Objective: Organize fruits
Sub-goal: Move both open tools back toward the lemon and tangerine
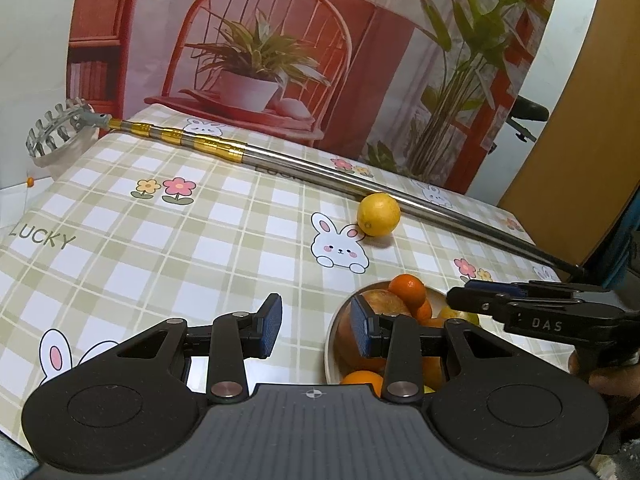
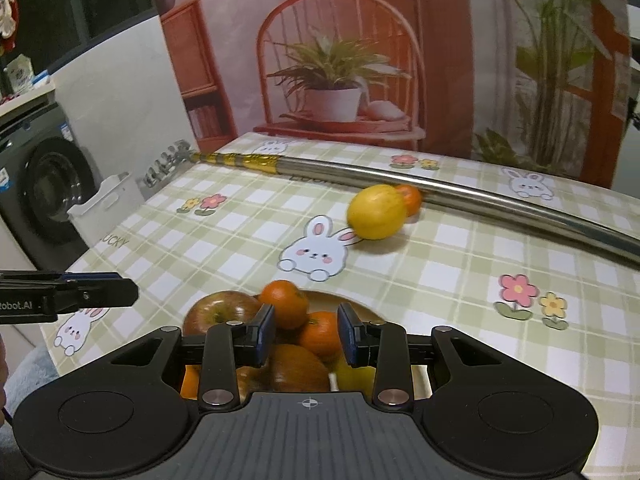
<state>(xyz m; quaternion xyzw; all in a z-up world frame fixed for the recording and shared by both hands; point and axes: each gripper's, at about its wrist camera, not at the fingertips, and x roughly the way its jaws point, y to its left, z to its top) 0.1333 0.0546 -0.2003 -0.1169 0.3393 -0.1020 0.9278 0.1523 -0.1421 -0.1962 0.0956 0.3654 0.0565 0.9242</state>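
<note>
Both claws released, empty: right gripper (image 2: 307,334) over bowl (image 1: 330,344) piled with oranges and apple (image 2: 219,311); left gripper (image 1: 316,326) beside it. Lemon (image 2: 376,211) and loose orange (image 2: 410,199) on tablecloth (image 2: 460,280), against telescopic pole (image 2: 460,196), well apart from bowl

1. We see a table (image 1: 160,216) covered with a green-and-white checked cloth printed with white rabbits, flowers and the word "LUCKY".
2. A long telescopic steel pole (image 1: 360,184) with gold bands and a toothed metal head lies across the far side.
3. A round yellow lemon (image 1: 378,215) rests just beside the pole; the right wrist view shows a small orange tangerine (image 2: 410,199) behind it.
4. A white round bowl (image 1: 330,344) heaped with apples and tangerines sits at the near edge.
</note>
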